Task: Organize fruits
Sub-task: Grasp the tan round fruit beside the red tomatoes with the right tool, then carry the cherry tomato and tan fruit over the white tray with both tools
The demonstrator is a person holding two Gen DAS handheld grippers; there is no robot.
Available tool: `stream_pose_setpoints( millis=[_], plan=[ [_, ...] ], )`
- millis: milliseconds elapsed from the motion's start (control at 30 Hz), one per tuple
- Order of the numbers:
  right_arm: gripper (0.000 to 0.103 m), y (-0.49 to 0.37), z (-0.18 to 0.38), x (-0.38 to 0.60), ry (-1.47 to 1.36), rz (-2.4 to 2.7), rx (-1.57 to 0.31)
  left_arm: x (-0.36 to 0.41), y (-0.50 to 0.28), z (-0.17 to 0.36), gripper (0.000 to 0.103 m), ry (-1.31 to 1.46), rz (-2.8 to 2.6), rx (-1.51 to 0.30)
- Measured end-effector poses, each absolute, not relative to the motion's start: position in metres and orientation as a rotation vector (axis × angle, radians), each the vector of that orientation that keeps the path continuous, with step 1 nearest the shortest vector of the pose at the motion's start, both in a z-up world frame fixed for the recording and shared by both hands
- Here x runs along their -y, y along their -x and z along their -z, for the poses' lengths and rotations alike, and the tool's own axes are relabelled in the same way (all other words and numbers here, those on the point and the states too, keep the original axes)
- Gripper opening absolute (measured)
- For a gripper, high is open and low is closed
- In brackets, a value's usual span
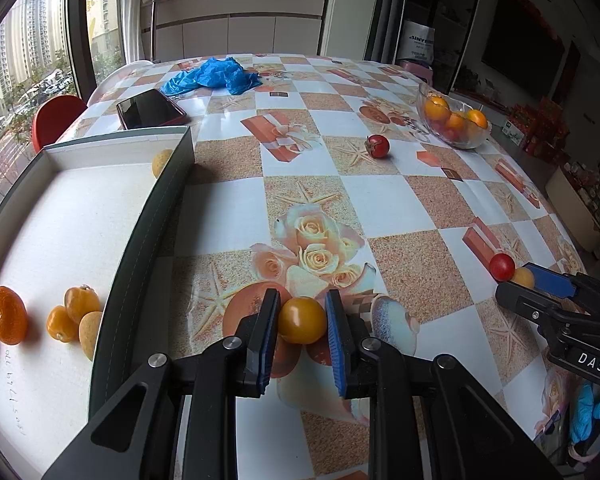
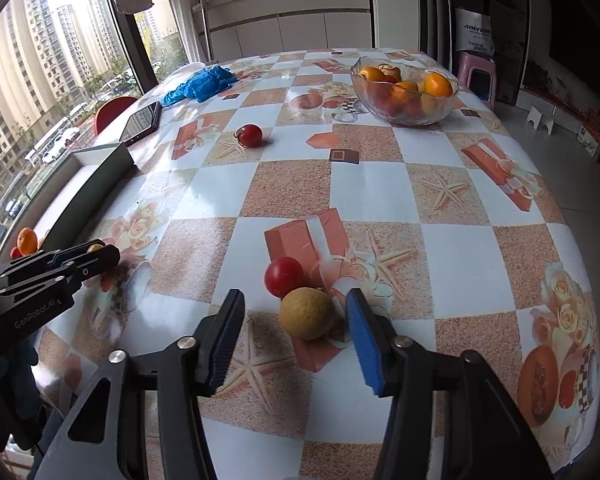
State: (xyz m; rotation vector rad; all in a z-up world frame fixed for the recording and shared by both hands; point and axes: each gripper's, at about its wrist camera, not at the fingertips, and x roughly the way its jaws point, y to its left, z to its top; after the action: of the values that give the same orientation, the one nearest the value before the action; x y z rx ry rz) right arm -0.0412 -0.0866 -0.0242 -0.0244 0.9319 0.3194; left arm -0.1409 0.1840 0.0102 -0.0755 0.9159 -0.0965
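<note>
Fruits are spread across the patterned table [image 2: 380,196], some in containers and some loose. A shallow white box [image 1: 72,216] with dark walls is set at the table's left edge; in it an orange [image 1: 7,315], small yellow-orange fruits [image 1: 81,303] and a tan fruit [image 1: 162,162] in the far corner can be seen. A glass bowl [image 2: 406,90] holding oranges stands at the far right. A dark tablet [image 1: 150,109] and crumpled blue gloves [image 1: 214,76] are seen beyond the box. A stemmed red tomato [image 2: 249,135] lies alone mid-table.

A yellow tomato [image 1: 302,320] is pinched between the pads of the left gripper [image 1: 302,316], just beside the box wall. The right gripper [image 2: 296,320] is spread wide around a tan round fruit [image 2: 307,313], its pads apart from it; a red tomato [image 2: 284,276] is touching that fruit from behind.
</note>
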Motion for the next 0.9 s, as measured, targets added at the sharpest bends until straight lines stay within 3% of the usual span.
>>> stream_pose_setpoints(
  millis=[67,900],
  plan=[
    [0.029,0.043,0.024,0.084,0.038,-0.322,-0.933,-0.184,0.141,-0.01,0.025,0.077,0.097,-0.916],
    [0.03,0.055,0.003,0.082,-0.053,-0.337,-0.948,-0.192,0.158,-0.033,0.025,0.143,0.154,-0.908]
  ],
)
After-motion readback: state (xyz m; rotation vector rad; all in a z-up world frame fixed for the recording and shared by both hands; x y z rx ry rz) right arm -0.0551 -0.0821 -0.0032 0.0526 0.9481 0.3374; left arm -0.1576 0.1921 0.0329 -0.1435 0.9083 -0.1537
